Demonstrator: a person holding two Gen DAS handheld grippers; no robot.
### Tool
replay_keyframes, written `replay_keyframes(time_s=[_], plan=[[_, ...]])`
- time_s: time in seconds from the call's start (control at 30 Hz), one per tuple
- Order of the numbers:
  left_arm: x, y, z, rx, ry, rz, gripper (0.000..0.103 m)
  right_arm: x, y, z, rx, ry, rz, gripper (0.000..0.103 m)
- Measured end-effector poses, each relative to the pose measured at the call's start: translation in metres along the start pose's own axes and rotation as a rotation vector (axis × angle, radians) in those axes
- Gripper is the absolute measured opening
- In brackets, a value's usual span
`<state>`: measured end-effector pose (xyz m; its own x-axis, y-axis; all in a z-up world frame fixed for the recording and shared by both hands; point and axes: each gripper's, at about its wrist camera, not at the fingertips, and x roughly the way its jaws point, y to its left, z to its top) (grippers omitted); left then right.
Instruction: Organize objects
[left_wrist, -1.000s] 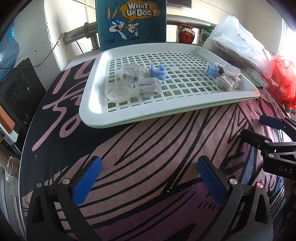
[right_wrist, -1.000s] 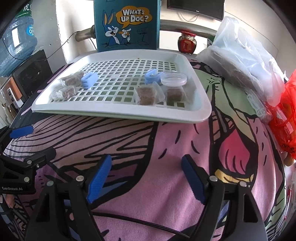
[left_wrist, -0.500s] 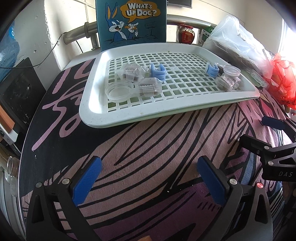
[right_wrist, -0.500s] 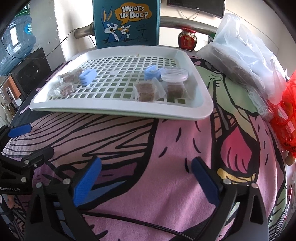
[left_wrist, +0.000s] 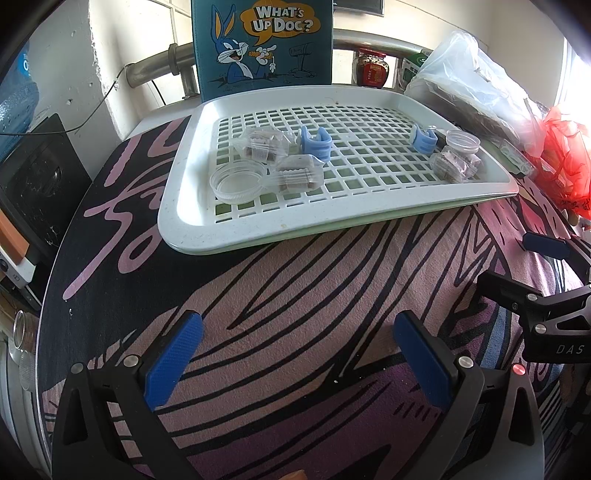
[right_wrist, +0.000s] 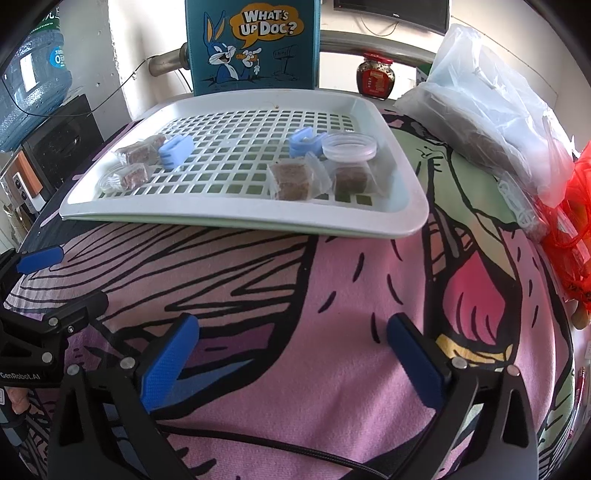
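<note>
Left wrist view puts our left hand-held gripper (left_wrist: 295, 354) low over the patterned cloth (left_wrist: 295, 295) on the desk, fingers spread wide and nothing between them; our right hand-held gripper (right_wrist: 291, 354) hangs the same way in its own view, released and empty, well short of the goods. Ahead of both lies the white slotted tray (left_wrist: 184, 229), and everything we might sort sits on it in two loose groups. Toward the left end we see two wrapped brown blocks (left_wrist: 299, 176), a blue clip (left_wrist: 314, 142) just behind them and a clear shallow lid (left_wrist: 238, 181) touching the nearer packet. Toward the right end we see two more wrapped blocks (right_wrist: 291, 181), a second blue clip (right_wrist: 304, 142) and a clear round container (right_wrist: 349, 147) close behind the right-hand packet. We judge that this layout fits either a sort still to come, with like items to be gathered, or two matched sets already laid out, each with packets, a clip and a clear piece; the frames do not settle which. Should a pick follow, we judge it would call for reaching forward over the tray rim and closing gently, since the crinkly wrappers look slippery and the clear pieces look light enough to skid on the grid.
</note>
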<state>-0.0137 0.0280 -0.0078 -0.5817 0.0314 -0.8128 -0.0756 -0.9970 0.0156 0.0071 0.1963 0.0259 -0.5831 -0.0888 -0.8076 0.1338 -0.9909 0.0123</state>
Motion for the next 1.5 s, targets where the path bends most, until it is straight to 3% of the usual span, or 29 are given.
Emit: replay_keyframes(time_s=[1.5], plan=[[-0.0035,0.0024,-0.0047,-0.017,0.0,0.009,0.103,0.0,-0.0012,-0.0008,-0.001,0.0,0.001,0.103]])
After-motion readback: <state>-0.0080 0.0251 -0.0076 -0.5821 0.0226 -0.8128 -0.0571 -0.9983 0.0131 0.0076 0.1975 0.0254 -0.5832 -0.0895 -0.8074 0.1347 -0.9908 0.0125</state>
